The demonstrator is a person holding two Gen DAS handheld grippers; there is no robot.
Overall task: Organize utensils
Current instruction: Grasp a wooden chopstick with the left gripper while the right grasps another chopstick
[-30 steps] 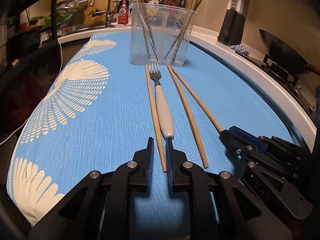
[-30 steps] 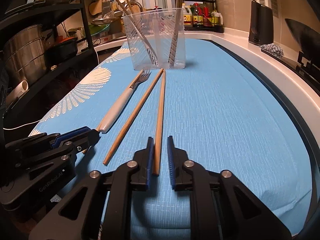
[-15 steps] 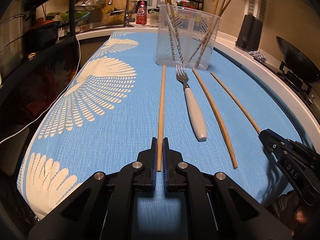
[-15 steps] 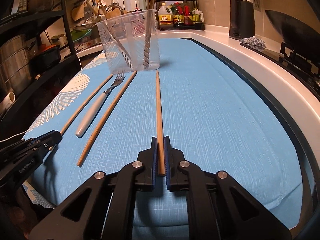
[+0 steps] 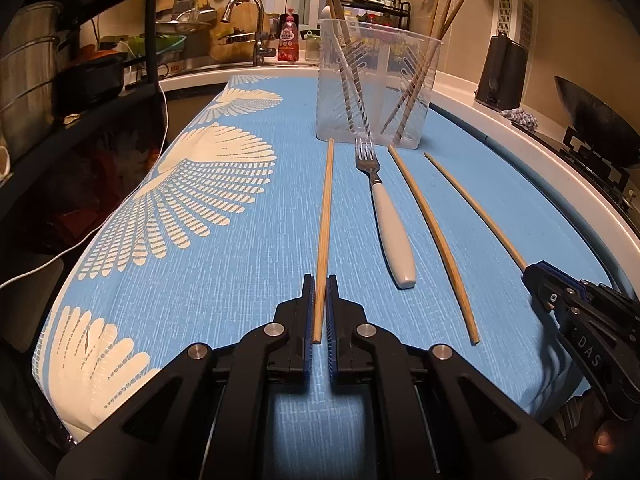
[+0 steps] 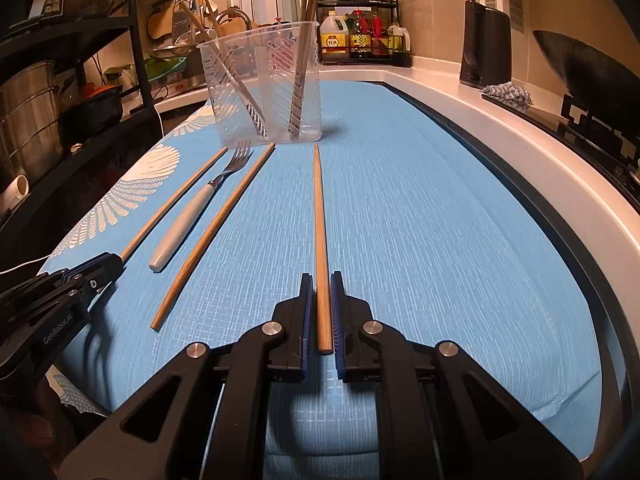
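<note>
Three wooden chopsticks and a fork lie on the blue cloth (image 5: 248,280) in front of a clear plastic cup (image 5: 376,88) that holds more chopsticks. My left gripper (image 5: 319,292) is shut on the near end of the leftmost chopstick (image 5: 325,216). To its right lie the white-handled fork (image 5: 390,216) and a free chopstick (image 5: 434,236). My right gripper (image 6: 321,284) is shut on the near end of the rightmost chopstick (image 6: 319,220). The right wrist view also shows the fork (image 6: 188,212), the free chopstick (image 6: 216,228), the cup (image 6: 264,88) and the left gripper (image 6: 100,268).
A black rack with pots (image 5: 36,80) stands off the cloth's left edge, with a white cable (image 5: 100,232) hanging there. A sink tap (image 5: 248,12) is behind the cup. The white counter rim (image 6: 520,140), a dark kettle (image 6: 486,44) and a wok (image 6: 592,68) lie to the right.
The left jaws have closed on the leftmost chopstick. Both held chopsticks have swung sideways away from the fork and the middle chopstick, one to the left and one to the right.
</note>
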